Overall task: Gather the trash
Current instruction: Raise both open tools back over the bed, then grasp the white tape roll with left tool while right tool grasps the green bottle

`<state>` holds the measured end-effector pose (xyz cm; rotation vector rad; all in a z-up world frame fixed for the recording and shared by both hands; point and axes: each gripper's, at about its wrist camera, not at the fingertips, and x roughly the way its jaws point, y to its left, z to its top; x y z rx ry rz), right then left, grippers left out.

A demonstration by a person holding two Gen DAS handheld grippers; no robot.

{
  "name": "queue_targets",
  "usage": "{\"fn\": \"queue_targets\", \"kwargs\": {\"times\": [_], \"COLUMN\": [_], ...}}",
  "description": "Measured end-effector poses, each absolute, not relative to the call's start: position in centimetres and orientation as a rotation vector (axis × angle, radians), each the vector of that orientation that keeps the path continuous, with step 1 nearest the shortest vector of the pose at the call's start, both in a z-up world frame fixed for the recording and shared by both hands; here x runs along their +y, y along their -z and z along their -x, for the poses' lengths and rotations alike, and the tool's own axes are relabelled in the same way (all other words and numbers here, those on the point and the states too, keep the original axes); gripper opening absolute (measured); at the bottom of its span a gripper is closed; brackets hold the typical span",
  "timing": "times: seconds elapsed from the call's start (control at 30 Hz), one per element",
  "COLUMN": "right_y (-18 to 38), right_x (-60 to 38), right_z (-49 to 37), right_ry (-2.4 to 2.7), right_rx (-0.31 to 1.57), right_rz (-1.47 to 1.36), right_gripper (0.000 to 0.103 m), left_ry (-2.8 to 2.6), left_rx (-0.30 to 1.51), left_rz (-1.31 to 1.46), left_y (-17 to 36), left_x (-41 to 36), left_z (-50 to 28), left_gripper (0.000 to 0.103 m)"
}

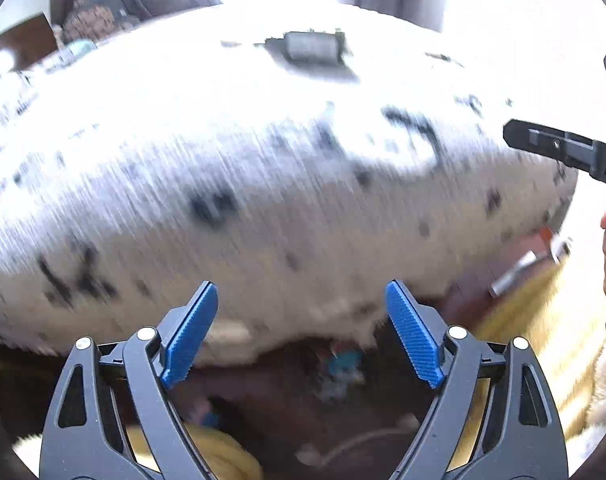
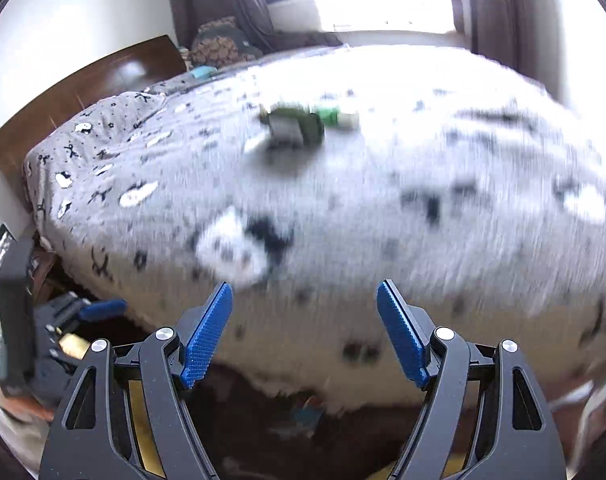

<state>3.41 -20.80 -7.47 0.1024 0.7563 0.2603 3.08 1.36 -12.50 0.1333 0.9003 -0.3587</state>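
A dark green and grey wrapper-like piece of trash lies on the bed's grey patterned cover, with a green and white bottle-like item beside it. The trash also shows far off in the left wrist view. My left gripper is open and empty, near the bed's front edge. My right gripper is open and empty, also at the bed's near edge. Both views are motion-blurred. The right gripper's body shows at the right of the left wrist view.
A dark wooden headboard stands at the bed's left. Curtains and a bright window are behind. Small blurred items lie on the dark floor under the bed edge. A silver cylinder lies at the right by a yellow rug.
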Motion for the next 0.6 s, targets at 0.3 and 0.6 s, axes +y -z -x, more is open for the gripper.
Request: {"fn": "queue_targets", "kwargs": {"times": [0.3, 0.6], "right_y": [6.3, 7.8], "right_x": [-19.2, -17.2], "right_z": [-13.1, -22.8], "right_ry": [-0.294, -0.296], "right_rx": [0.788, 0.802], "right_rz": [-0.025, 0.017], "right_gripper": [0.077, 0.077], "left_ry": [0.273, 0.248], "left_rx": [0.854, 0.89], "left_rz": [-0.166, -0.125], "left_y": [8.6, 8.8], "left_x": [1.7, 2.6], "left_z": [-12.0, -18.8], "left_gripper": [0.095, 0.095]}}
